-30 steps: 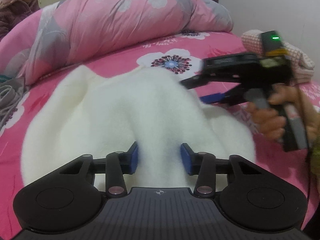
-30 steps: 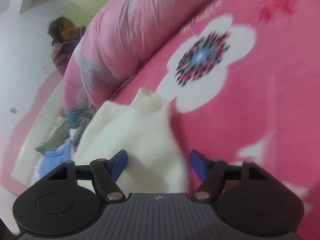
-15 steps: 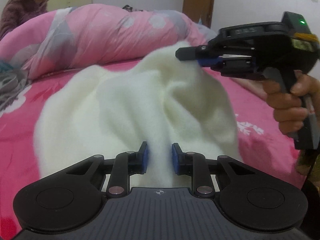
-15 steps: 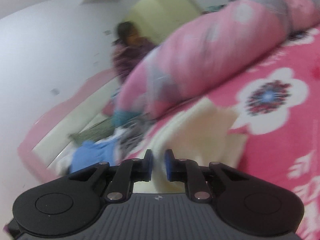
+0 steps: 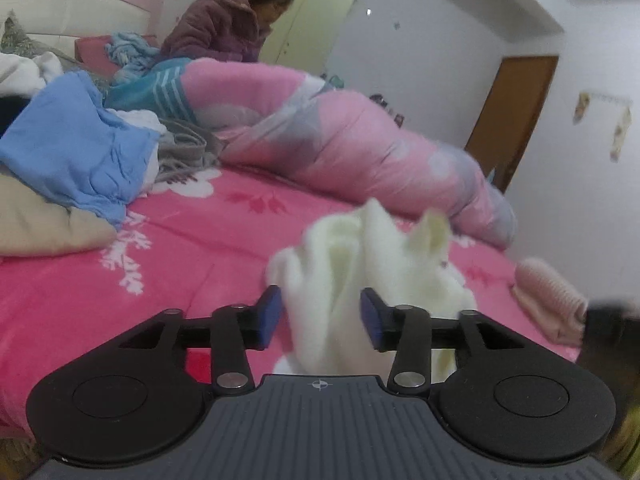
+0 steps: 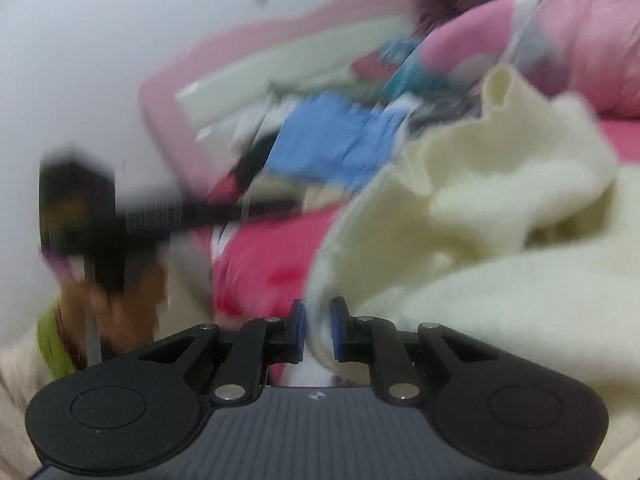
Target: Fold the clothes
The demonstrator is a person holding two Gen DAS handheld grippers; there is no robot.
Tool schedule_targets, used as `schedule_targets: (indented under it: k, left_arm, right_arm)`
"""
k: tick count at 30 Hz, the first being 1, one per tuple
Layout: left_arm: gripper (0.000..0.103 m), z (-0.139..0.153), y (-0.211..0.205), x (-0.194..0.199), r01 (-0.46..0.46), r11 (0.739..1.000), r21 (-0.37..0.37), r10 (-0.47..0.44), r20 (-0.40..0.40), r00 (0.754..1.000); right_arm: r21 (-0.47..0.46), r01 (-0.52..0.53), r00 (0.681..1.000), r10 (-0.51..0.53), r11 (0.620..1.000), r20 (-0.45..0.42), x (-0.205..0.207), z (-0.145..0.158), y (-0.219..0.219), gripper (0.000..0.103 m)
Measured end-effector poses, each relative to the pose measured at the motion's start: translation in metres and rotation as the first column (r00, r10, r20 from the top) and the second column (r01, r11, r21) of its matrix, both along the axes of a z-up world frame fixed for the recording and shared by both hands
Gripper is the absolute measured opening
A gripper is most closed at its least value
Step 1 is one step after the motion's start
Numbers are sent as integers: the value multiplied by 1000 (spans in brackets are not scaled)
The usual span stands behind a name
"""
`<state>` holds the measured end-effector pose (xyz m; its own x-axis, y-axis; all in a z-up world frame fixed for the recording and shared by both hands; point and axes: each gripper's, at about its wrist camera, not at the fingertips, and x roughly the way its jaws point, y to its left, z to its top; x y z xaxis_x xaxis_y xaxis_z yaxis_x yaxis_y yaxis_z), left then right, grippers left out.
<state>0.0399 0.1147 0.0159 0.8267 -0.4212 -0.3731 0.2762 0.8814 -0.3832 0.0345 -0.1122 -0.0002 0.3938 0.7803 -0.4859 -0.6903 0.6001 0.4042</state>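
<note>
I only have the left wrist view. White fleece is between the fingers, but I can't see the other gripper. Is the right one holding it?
Observer: Yes. The right gripper is shut on an edge of the white fleece; its fingers pinch it tight.
Operator: Where does the rest of the cloth go from there?
Observer: In the right wrist view it bunches up and to the right of the fingers, hiding most of the pink bedsheet.
Operator: Is my gripper visible from that side?
Observer: Yes, blurred. The left gripper shows at the left of that view, held in a hand. Its jaws are opening, with fleece between them.
</note>
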Motion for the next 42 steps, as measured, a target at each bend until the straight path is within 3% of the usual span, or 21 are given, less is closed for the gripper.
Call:
schedule_targets:
  k: [3,7,11,13,15,18,20,22,24,27,29,30,31,32,33,38,42]
  left_arm:
    - [68,-1,-5,0,53,999,-12,-53,4,999]
    - [74,-14,-21,0,129,991,15,-129,-20,991]
    - [75,-28,-39,3,166,983,82,-162,-53,985]
    - [74,-32,-46,2,167,977,130,-159,-66,985]
    - [74,-36,-52,1,154,970,188,-142,-77,987]
    - [71,-40,-55,-6,120,966,228,-101,-93,991]
    - [66,-43,-50,-8,93,979,184,-70,-130,989]
    - [62,-44,-43,-11,58,991,119,-38,-163,986]
    - [58,-45,-39,-12,13,997,75,1,-181,983]
    - [52,-46,-37,-9,-41,999,32,46,-201,978]
    - [42,-48,-40,-2,-71,997,20,74,-212,974]
    - [37,-50,-40,2,-82,997,15,83,-222,971]
    - [27,-51,-41,5,-93,996,9,93,-233,968]
    - [17,-53,-41,8,-105,994,5,103,-243,965]
    - [12,-54,-41,9,-116,993,5,114,-248,962]
    - [10,-53,-36,5,-137,990,13,137,-213,967]
    - [11,-54,-34,1,-123,992,14,123,-195,973]
  right_arm:
    - [-101,-12,999,15,995,34,-21,-13,21,15]
    - [-253,61,989,-25,966,145,-45,-21,36,18]
    - [-269,75,974,-12,960,228,-63,-1,22,26]
    - [-266,92,956,-10,960,294,-73,17,8,35]
    - [-260,121,933,-21,958,358,-76,35,-10,36]
    - [-241,257,908,-148,936,393,-45,57,-37,41]
    - [-160,360,903,-301,919,305,-5,67,-65,44]
    - [-67,445,891,-434,893,135,39,67,-93,52]
    - [-22,523,851,-524,852,-31,81,55,-115,59]
    - [-43,615,758,-606,787,-240,140,25,-132,62]
    - [-24,621,731,-589,783,-345,150,4,-141,41]
    - [-14,624,714,-578,781,-396,154,-7,-146,20]
    - [-3,631,700,-571,776,-429,156,-15,-150,19]
    - [14,646,702,-588,763,-402,146,-11,-150,18]
    - [30,661,704,-606,750,-370,134,-8,-150,17]
    - [108,718,689,-681,687,-249,37,8,-174,17]
    - [31,731,674,-715,681,-188,-33,-8,-185,17]
